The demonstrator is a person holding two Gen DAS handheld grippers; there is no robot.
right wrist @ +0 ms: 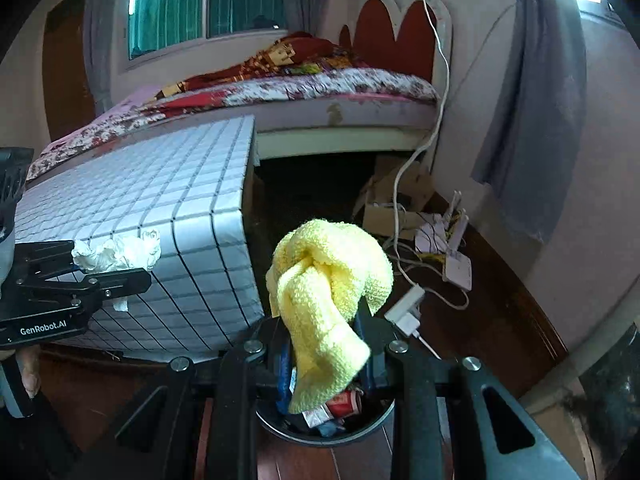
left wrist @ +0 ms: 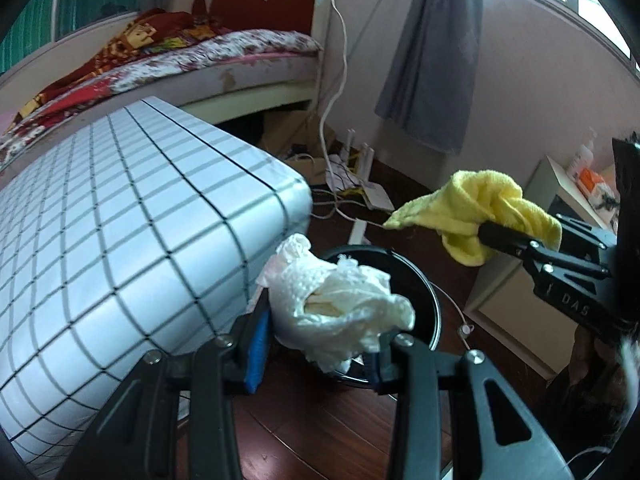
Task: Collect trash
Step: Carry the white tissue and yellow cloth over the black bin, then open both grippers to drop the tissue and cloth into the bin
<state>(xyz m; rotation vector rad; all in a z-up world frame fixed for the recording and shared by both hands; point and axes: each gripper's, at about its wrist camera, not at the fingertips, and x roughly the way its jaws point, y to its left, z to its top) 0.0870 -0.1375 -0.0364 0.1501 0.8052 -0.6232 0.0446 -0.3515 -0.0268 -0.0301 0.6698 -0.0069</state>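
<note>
Crumpled tissue [left wrist: 340, 304] clamped in left hand-held gripper [left wrist: 320, 344] over bin [left wrist: 420, 280]; right hand-held gripper [right wrist: 326, 364] grips yellow cloth [right wrist: 328, 280].

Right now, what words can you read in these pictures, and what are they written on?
"GenRobot.AI" on the side of the left gripper.
"DAS" on the side of the right gripper.
Print on the red wrapper in the black bin: too small to read.
Labels on the shelf items: too blurred.

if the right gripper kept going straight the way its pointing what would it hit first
Most likely the black trash bin on the floor. The right gripper, jaws shut on the yellow cloth, angles down with the bin's open mouth just past its tips, so it would probably meet the rim or the trash inside. Depth is uncertain.
</note>
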